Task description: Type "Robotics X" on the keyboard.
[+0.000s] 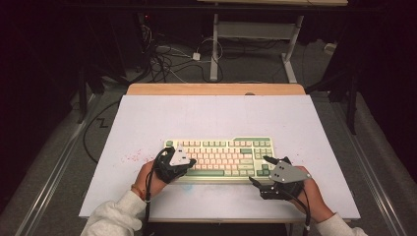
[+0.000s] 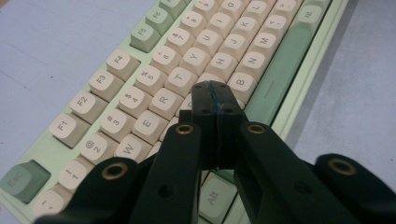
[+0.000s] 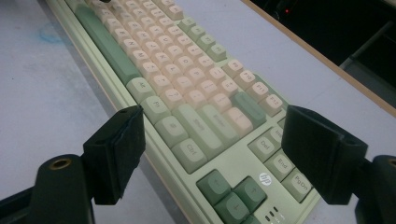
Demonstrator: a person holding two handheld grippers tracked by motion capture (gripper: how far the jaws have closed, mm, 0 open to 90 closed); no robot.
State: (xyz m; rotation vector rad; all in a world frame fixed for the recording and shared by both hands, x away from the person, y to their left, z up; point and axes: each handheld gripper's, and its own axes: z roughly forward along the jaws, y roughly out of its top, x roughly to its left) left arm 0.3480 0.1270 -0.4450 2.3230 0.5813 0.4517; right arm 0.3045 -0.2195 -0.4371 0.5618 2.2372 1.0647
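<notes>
A pale green keyboard (image 1: 221, 155) with cream and green keys lies near the front of the white table top (image 1: 211, 113). My left gripper (image 1: 190, 161) is over its left half, jaws shut with nothing between them. In the left gripper view the closed tips (image 2: 215, 91) sit over the letter keys of the keyboard (image 2: 154, 60), just right of R and T; whether they touch a key I cannot tell. My right gripper (image 1: 260, 170) stands open at the keyboard's right front corner. In the right gripper view it (image 3: 219, 144) has one jaw on either side of the keyboard (image 3: 177, 79) corner, near Ctrl and the arrow keys.
Faint red specks (image 1: 133, 157) mark the table left of the keyboard. A wooden strip (image 1: 216, 89) runs along the table's far edge. Beyond it are floor cables (image 1: 167, 59) and the legs of another desk (image 1: 214, 49).
</notes>
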